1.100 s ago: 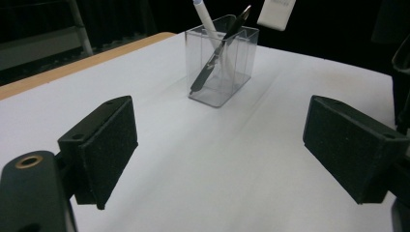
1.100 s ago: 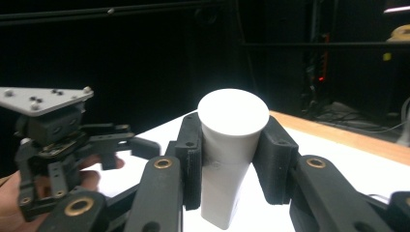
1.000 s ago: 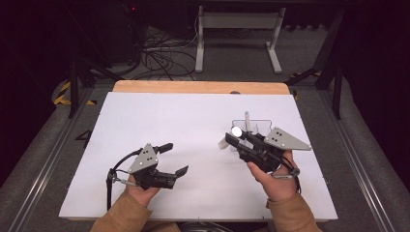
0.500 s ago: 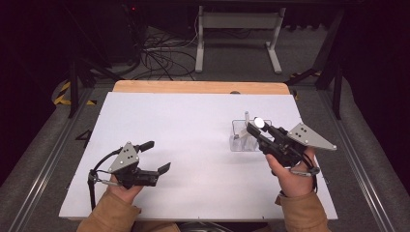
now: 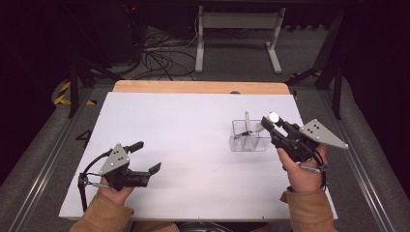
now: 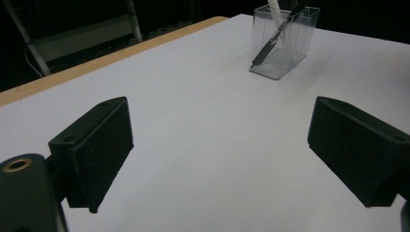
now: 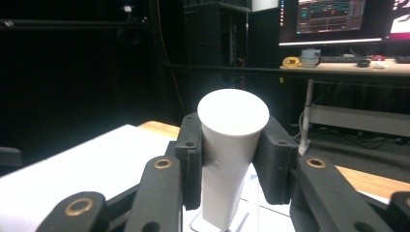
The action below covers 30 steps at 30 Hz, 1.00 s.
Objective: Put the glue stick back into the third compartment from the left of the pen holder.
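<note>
Tabletop (image 5: 193, 140): white sheet, wood edge at far side.
Pen holder (image 5: 250, 136): clear plastic box, right half of tabletop, upright; dark pen (image 6: 268, 43) leaning inside, plus white stick (image 5: 247, 119) standing up.
Left gripper (image 5: 148, 157): near-left of tabletop, held low in left hand (image 5: 115, 192), jaws spread wide, nothing betw. them; well apart from pen holder.
Right gripper (image 5: 269, 123): in right hand (image 5: 300, 170), just beside holder's right side, above its rim; clenched on white flared-top object (image 7: 231, 145), round flat end facing up.
Background: monitors (image 7: 338, 19) on desk, cables on floor (image 5: 159, 58).
</note>
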### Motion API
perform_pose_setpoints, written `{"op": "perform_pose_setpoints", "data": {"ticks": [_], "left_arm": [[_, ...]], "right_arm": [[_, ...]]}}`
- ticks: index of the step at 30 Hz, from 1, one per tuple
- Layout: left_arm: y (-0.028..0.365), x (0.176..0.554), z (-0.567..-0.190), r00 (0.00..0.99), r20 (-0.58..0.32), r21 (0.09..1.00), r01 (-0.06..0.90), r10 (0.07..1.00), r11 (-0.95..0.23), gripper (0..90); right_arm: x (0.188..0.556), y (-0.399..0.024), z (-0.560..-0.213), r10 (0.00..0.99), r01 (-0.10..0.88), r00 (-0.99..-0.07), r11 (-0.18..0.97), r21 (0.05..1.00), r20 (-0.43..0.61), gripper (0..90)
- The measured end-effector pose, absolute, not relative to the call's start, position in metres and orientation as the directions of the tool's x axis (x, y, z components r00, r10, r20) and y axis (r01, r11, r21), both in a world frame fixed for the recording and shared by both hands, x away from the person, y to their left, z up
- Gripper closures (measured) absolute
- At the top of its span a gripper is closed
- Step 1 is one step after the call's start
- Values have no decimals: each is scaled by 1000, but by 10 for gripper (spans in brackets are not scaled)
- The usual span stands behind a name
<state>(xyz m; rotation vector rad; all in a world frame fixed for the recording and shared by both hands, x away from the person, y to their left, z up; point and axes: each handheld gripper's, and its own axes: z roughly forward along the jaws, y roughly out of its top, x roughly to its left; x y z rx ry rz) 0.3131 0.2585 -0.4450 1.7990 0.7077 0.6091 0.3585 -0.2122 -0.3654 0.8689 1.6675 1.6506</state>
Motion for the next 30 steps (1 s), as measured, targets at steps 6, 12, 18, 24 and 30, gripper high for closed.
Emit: {"op": "perform_pose_setpoints", "data": {"ticks": [6, 12, 18, 24, 30], "left_arm": [[266, 311, -447, 679, 65, 948, 186, 732, -257, 94], [270, 309, -448, 672, 67, 947, 191, 738, -260, 92], [271, 309, -449, 669, 61, 946, 198, 741, -257, 91], [273, 309, -450, 666, 62, 945, 200, 743, -258, 90], [274, 308, -450, 662, 64, 945, 199, 746, -258, 88]], "right_arm": [[365, -214, -368, 835, -1, -547, 72, 997, -61, 668], [371, -215, -373, 854, 12, -517, 87, 996, -68, 669], [379, -220, -380, 868, 18, -491, 96, 995, -75, 668], [388, -227, -388, 876, 21, -479, 64, 998, -46, 668], [394, -228, -395, 884, 39, -464, 77, 996, -50, 668]]}}
